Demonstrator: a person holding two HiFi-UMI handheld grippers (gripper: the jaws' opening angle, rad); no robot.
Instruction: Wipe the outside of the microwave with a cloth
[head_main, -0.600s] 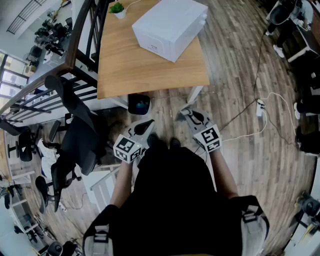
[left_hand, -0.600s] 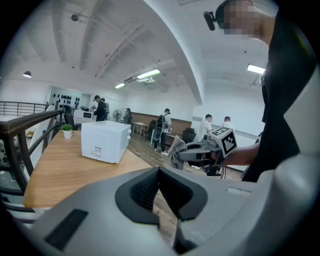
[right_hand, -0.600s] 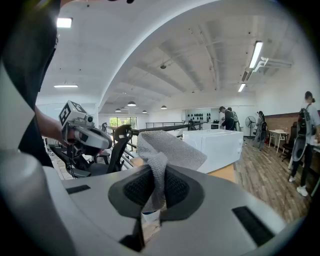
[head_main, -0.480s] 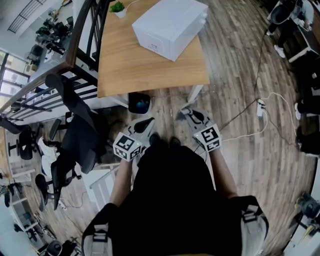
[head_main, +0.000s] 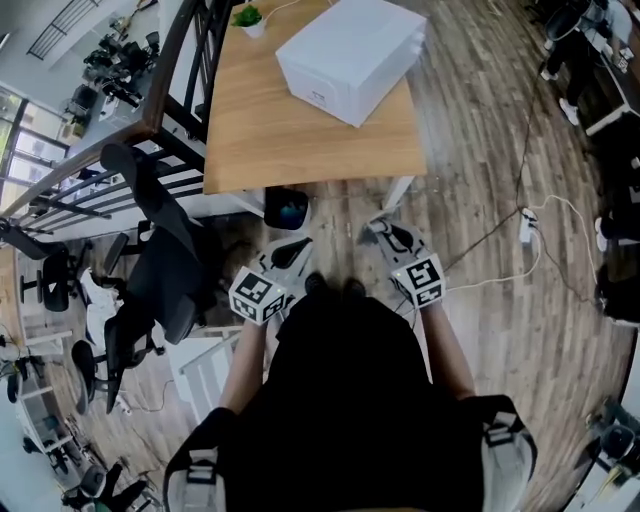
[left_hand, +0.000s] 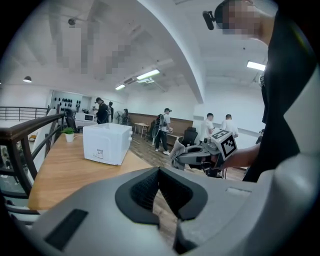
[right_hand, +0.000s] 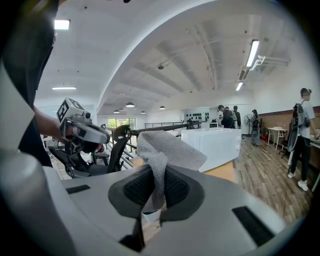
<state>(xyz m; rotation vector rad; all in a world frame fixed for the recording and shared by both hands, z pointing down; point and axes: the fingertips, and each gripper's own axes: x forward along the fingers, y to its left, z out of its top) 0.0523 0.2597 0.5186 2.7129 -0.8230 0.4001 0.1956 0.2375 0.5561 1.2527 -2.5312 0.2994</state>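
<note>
Closest in, both grippers are being held low and close to the person's body, short of the table. A grey cloth is being pinched at a fold by the clenched jaws of the right gripper. Its loose end is being left standing above the pads, probably so that a free face is being offered for wiping. The left gripper is being carried with its jaws closed together on nothing, seemingly held aside as the spare hand. A black office chair is being passed on the person's left. Farther off, the wooden table is being faced. On its far right part the white microwave is being seen at an angle, well apart from both grippers. No wiping is being done yet, by this reading, since the cloth is not being brought against any side of it. A small potted plant is being shown at the table's far edge.
</note>
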